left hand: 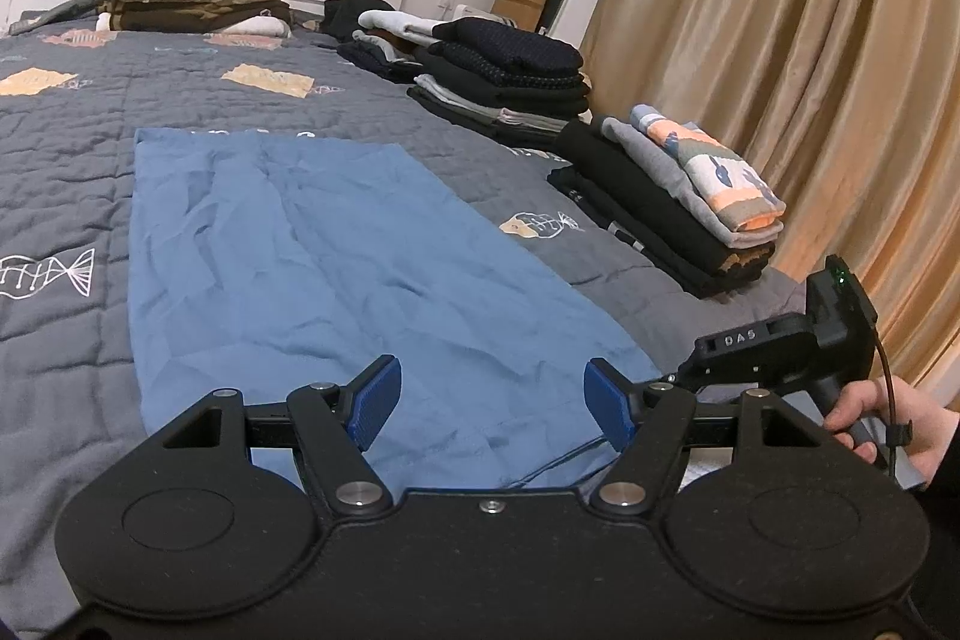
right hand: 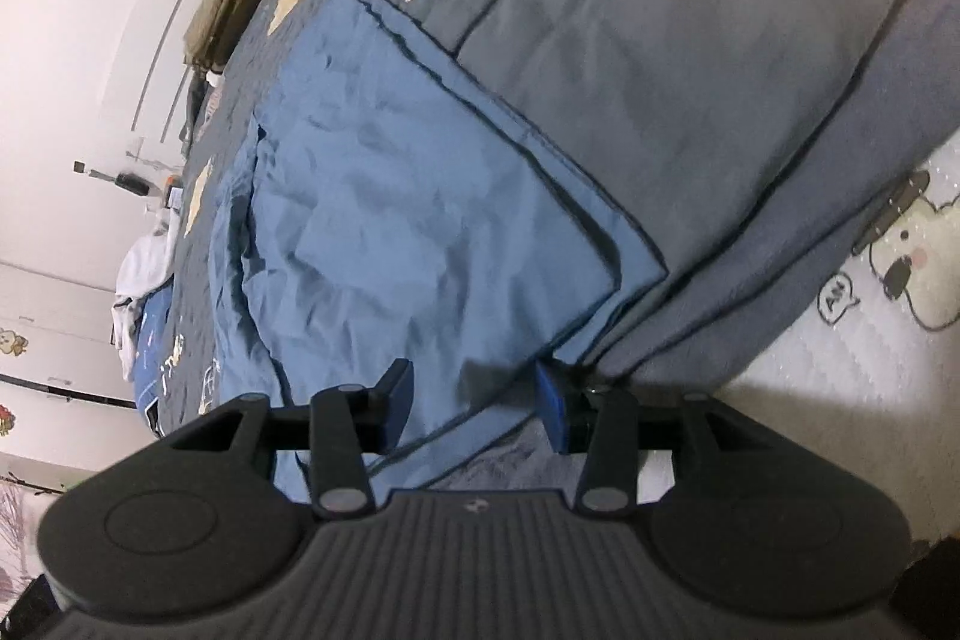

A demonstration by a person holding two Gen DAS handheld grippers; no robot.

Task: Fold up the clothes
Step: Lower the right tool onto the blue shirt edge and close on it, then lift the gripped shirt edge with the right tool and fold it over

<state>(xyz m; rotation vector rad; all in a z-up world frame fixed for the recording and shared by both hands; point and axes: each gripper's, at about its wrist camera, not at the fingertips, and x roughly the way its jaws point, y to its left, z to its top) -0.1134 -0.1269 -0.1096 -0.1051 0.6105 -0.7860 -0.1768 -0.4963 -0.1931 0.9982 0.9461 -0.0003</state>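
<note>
A blue garment (left hand: 330, 250) lies spread flat on the grey quilted bed (left hand: 72, 148), wrinkled, its long side running away from me. My left gripper (left hand: 489, 400) hovers open over the garment's near end, with nothing between its blue pads (left hand: 375, 400). In the right wrist view the same garment (right hand: 390, 220) shows a dark stitched hem and a corner near the bed's edge. My right gripper (right hand: 474, 400) stands open just above the garment's near edge; the cloth lies under the gap and the pads do not press on it. In the left wrist view a hand (left hand: 888, 418) holds the right gripper's body (left hand: 780, 346).
Stacks of folded clothes (left hand: 678, 196) line the bed's right side, with a darker stack (left hand: 510, 70) further back. A brown folded pile (left hand: 192, 1) sits by the white headboard. A tan curtain (left hand: 780, 40) hangs right. A white patterned floor mat (right hand: 870, 310) lies beside the bed.
</note>
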